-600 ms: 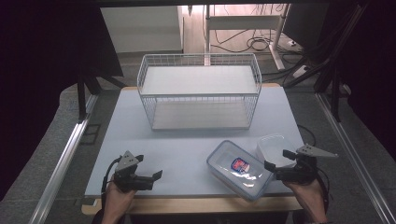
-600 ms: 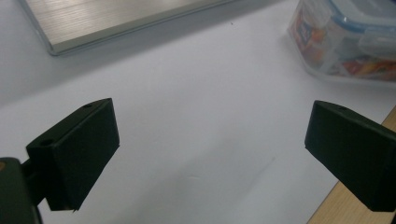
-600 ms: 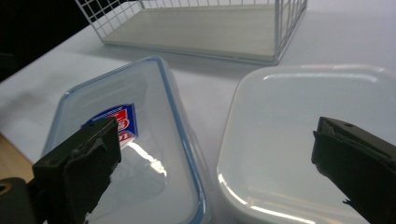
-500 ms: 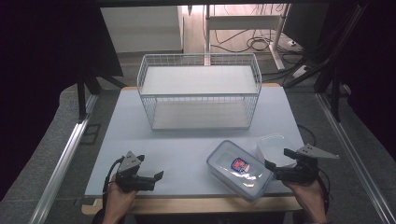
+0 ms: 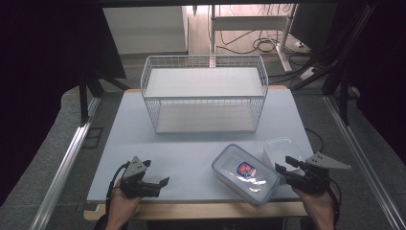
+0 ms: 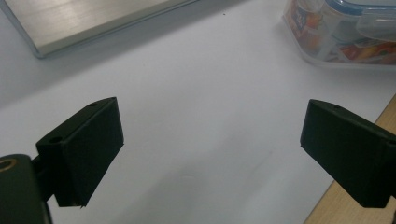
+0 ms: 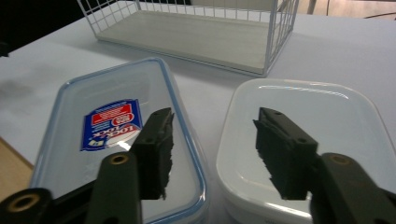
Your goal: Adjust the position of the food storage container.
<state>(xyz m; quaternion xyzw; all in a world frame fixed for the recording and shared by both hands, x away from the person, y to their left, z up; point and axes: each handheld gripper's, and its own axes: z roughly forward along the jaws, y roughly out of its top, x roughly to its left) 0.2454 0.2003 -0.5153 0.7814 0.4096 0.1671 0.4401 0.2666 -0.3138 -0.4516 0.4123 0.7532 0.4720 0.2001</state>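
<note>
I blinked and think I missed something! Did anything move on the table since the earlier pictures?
Hardly anything. The left gripper slid a little toward the person's edge of the table, jaws open and empty. The right gripper stayed open over the blue-rimmed container and white container; those and the wire basket did not move.

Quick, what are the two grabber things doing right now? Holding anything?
Left gripper: open, jaws wide apart, holding nothing.
Right gripper: open, holding nothing.
</note>
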